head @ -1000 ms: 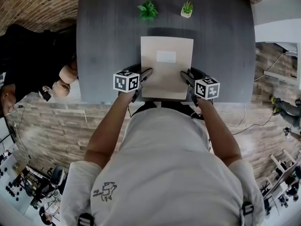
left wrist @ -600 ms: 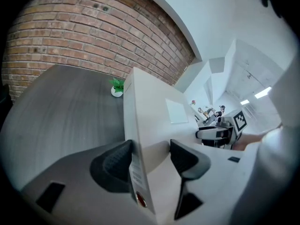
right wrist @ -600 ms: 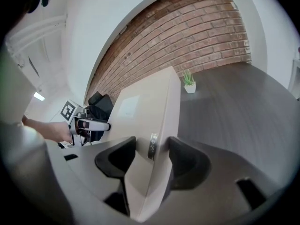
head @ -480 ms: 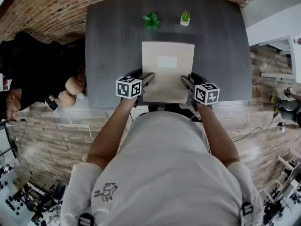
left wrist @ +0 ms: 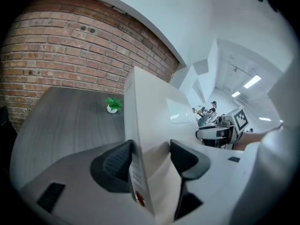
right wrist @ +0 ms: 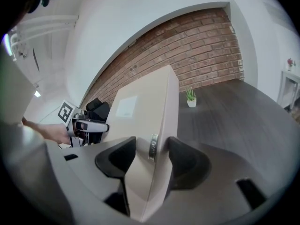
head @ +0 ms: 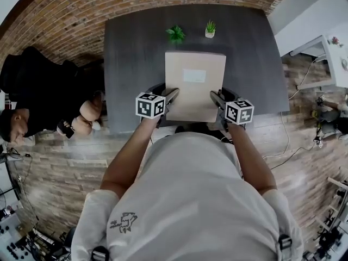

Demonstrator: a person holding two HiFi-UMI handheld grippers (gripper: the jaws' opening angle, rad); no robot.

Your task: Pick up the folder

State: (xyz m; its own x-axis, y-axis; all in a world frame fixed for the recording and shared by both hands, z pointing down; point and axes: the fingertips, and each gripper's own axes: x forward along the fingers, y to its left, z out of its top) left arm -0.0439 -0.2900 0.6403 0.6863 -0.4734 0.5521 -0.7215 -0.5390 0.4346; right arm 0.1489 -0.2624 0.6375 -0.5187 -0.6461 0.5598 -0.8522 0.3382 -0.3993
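Beige flat cardboard folder (head: 194, 88) raised off dark grey wooden table (head: 130, 64); earlier lay low on it. Left gripper (head: 171, 94) and right gripper (head: 216, 97) both lifted with folder, marker cubes lower in head view than before. Table now looks smaller and farther below. Gap between folder's far edge and two small green potted plants (head: 175, 34) narrower in head view. More red brick wall (head: 81, 15) visible at top. Person in black (head: 43, 99) shifted lower at left.

A: Can you read the label (head: 194, 75) on the folder (head: 194, 94)?
B: No, too small. The sticker (left wrist: 136, 177) on its spine is blurred in the left gripper view, and the bystander (head: 38, 99) is cut by the head view's left edge.
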